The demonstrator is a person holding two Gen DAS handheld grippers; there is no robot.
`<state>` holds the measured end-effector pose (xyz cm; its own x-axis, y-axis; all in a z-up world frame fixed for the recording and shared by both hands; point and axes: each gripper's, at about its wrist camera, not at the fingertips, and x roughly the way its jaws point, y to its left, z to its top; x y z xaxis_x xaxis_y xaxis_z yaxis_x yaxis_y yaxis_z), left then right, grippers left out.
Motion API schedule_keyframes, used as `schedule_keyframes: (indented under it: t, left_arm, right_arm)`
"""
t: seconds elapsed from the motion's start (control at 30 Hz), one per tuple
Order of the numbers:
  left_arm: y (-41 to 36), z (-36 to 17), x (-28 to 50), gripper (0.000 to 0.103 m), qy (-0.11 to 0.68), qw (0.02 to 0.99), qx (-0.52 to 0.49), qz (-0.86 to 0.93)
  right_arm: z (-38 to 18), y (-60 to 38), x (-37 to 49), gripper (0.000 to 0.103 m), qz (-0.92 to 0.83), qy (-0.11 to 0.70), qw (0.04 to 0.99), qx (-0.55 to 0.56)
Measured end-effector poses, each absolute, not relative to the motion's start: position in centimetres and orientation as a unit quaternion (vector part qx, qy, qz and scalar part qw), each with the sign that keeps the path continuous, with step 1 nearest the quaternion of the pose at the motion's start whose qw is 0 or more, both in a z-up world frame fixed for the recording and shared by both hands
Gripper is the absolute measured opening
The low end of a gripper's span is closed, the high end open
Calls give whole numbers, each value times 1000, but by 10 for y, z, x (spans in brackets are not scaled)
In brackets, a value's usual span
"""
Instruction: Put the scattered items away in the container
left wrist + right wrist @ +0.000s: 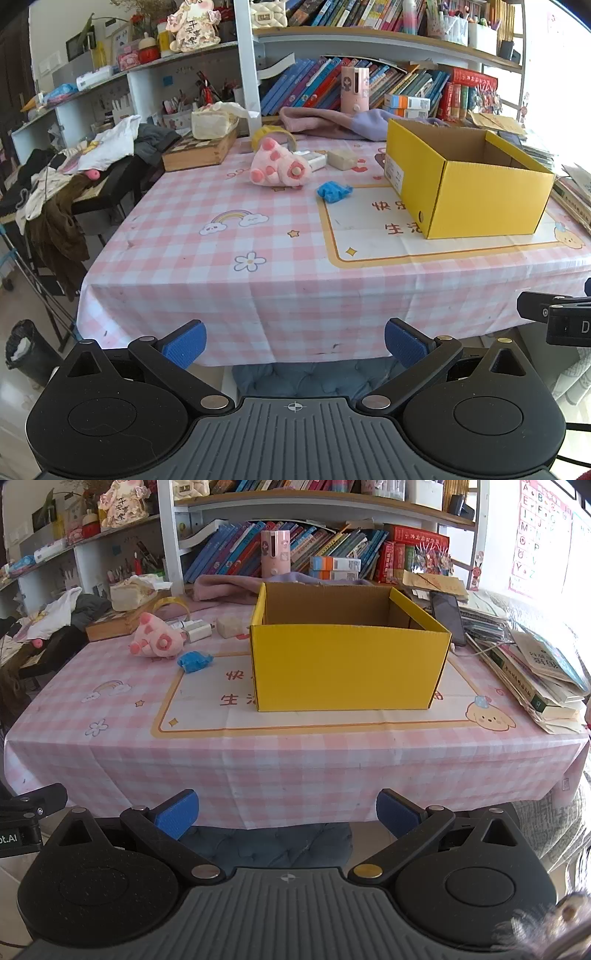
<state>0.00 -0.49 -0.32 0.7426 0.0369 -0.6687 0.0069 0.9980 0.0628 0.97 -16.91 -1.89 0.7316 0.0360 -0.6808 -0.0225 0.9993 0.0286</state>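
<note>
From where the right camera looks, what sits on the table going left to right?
Pink plush → blue wad → yellow box → phone → book pile.

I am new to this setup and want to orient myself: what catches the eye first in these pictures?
The open yellow box dominates, standing on the pink checked tablecloth in front of crowded bookshelves. To its left lie a pink plush toy and a small crumpled blue item. Both grippers, left and right, are open before the table's near edge.
</note>
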Motion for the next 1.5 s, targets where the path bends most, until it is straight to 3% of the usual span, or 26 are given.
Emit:
schedule_keyframes:
  t: [1.5]
  left_arm:
    - [-4,-3,2,103,349,936,38,-13]
  right_arm:
    - [-14,-160,8,103,8,357,934,-11]
